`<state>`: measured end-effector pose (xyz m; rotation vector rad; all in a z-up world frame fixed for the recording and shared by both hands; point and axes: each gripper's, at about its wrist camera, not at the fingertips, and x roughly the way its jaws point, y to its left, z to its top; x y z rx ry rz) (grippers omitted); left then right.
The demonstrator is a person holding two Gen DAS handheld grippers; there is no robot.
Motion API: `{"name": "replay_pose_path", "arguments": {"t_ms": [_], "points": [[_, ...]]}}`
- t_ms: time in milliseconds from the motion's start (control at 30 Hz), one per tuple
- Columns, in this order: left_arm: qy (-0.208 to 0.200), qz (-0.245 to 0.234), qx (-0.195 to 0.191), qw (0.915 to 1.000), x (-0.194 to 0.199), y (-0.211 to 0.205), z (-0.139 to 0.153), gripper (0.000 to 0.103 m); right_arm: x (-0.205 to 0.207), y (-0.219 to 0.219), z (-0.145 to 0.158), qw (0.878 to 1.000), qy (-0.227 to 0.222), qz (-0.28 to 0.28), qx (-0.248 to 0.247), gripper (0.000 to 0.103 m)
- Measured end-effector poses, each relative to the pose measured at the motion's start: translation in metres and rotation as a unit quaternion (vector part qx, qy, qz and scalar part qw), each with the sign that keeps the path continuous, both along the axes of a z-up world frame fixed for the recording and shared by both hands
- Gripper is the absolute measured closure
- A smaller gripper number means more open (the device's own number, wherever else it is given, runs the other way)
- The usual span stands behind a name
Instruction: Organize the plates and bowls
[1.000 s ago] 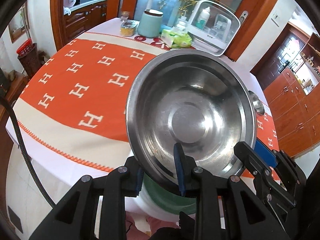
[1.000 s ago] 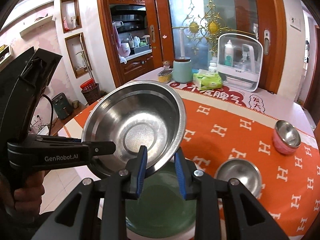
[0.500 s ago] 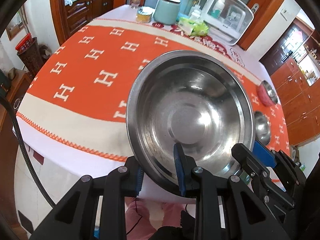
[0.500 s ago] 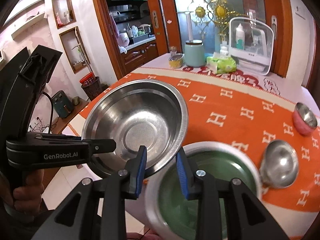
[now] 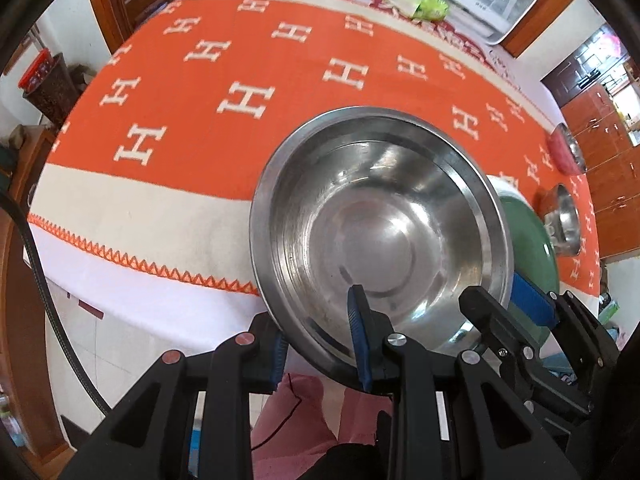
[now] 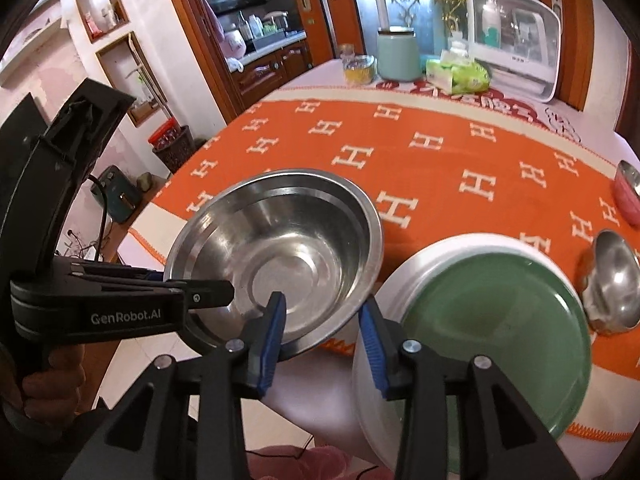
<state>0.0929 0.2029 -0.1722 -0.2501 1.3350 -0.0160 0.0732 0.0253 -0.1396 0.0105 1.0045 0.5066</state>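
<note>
A large steel bowl (image 5: 384, 232) is held tilted above the near table edge. My left gripper (image 5: 318, 344) is shut on its near rim, one finger inside and one outside. The bowl also shows in the right wrist view (image 6: 280, 248), with the left gripper (image 6: 192, 294) clamping its left rim. My right gripper (image 6: 322, 344) is open; its left finger lies against the bowl's near rim and its right finger stands over the green plate (image 6: 492, 320). The green plate sits on a white dish at the table edge, partly visible behind the bowl (image 5: 528, 232).
A small steel bowl (image 6: 612, 280) and a pink bowl (image 6: 626, 196) sit at the right of the orange tablecloth (image 6: 400, 148). A teal canister (image 6: 396, 54), tissue pack (image 6: 460, 74) and white box (image 6: 516, 40) stand at the far end. Floor lies below the near edge.
The right gripper has opened wider and let go of the steel bowl's rim. The left gripper has carried the bowl leftward, off the green plate; both views now look further down on the table.
</note>
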Motion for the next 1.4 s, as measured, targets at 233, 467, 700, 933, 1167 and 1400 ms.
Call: {"name": "replay_pose_path", "arguments": {"t_ms": [233, 467, 700, 933, 1167, 1400], "points": [[0.031, -0.002, -0.002, 0.9995, 0.01, 0.008, -0.018, 0.078, 0.005, 0.012, -0.013, 0.999, 0.027, 0.002, -0.018, 0.062], [0.034, 0.009, 0.003, 0.9994, 0.016, 0.017, -0.025, 0.078, 0.005, 0.022, -0.019, 0.998, 0.034, 0.016, -0.048, 0.056], [0.028, 0.017, 0.007, 0.9994, 0.015, 0.02, -0.024, 0.074, 0.003, 0.023, -0.018, 0.998, 0.034, 0.018, -0.053, 0.055], [-0.005, 0.028, 0.007, 0.9996, 0.009, 0.023, -0.011, 0.071, -0.004, 0.019, -0.008, 0.998, 0.013, 0.018, -0.065, 0.055], [-0.051, 0.043, 0.015, 0.9976, -0.001, 0.025, 0.008, 0.07, -0.015, 0.006, 0.004, 0.998, -0.025, 0.007, -0.064, 0.055], [-0.12, 0.044, 0.008, 0.9918, -0.013, 0.013, 0.037, 0.068, -0.027, -0.019, 0.025, 0.996, -0.078, -0.016, -0.049, 0.055]]}}
